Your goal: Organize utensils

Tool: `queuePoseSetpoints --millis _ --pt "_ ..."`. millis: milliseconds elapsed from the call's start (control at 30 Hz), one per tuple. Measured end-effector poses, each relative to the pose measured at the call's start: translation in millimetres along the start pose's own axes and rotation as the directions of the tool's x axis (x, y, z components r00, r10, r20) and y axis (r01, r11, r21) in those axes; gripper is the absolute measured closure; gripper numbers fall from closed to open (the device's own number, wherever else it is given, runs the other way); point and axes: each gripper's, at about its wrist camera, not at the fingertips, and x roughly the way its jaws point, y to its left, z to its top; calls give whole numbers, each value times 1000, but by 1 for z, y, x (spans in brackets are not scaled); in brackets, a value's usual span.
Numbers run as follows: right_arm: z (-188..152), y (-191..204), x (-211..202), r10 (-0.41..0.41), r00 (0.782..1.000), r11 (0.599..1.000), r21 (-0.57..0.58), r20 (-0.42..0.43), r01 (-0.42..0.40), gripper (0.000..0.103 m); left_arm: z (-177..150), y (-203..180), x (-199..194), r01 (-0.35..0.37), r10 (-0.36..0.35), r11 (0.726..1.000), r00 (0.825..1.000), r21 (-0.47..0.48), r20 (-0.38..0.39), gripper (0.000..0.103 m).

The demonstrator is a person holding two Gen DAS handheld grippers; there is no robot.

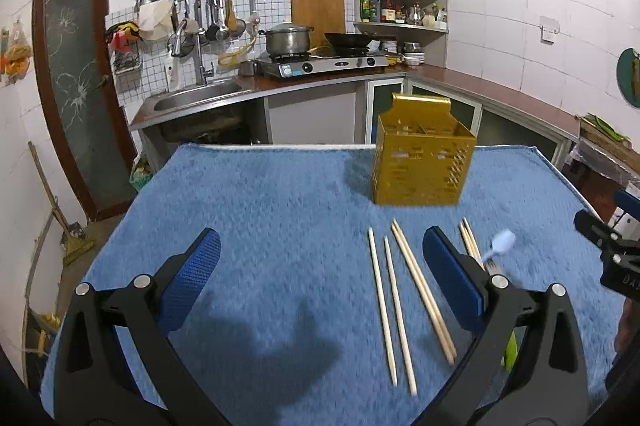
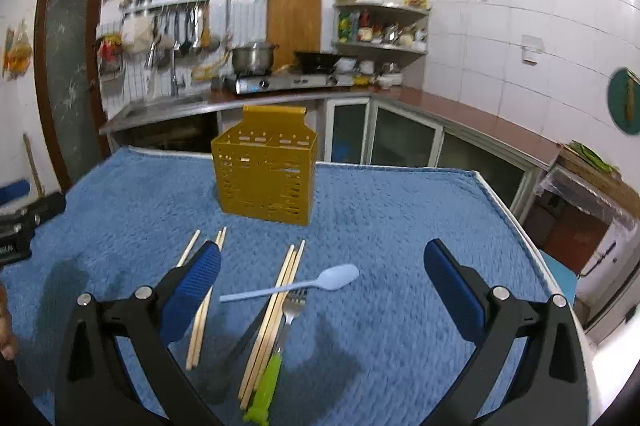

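A gold slotted utensil holder (image 1: 423,157) stands upright at the far side of the blue towel (image 1: 260,210); it also shows in the right wrist view (image 2: 266,172). Several wooden chopsticks (image 1: 404,298) lie loose in front of it. In the right wrist view a bundle of chopsticks (image 2: 276,314), a light blue spoon (image 2: 316,284) across them and a green-handled fork (image 2: 280,342) lie between the fingers. My left gripper (image 1: 320,290) is open and empty above the towel. My right gripper (image 2: 322,298) is open and empty above the spoon.
The towel-covered table ends at a white edge (image 2: 516,222) on the right. Behind it run a kitchen counter with a sink (image 1: 198,98), a gas stove (image 1: 324,64) with a pot and wok, and a corner shelf (image 1: 400,10). A door (image 1: 76,78) stands at left.
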Motion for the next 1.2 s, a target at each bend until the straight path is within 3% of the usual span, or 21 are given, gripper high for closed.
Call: queuePoseSetpoints --millis 167,367,533,767,900,1067,1200 --pt "4 -2 54 -10 997 1000 16 -81 12 4 15 -9 61 22 -25 999 994 -30 -104 5" --pt "-29 -6 105 48 987 995 99 -156 -33 4 -2 -20 119 18 -30 998 981 -63 -192 5" --pt "-50 -11 132 31 979 989 147 -200 -2 4 -15 -29 150 23 -34 999 965 -47 -260 5" --pt "-74 -8 142 37 967 991 131 -251 -4 5 -42 -34 161 24 -18 999 969 21 -246 5" --pt "-83 -4 144 36 958 994 110 -283 -5 22 -55 -35 170 41 -33 999 960 21 -278 6" --pt "-85 0 138 64 955 994 104 -289 -35 30 -55 -37 171 54 -45 998 962 26 -271 7" --pt "-89 9 137 74 949 995 81 -307 -51 41 -56 -36 174 72 -65 997 955 14 -290 17"
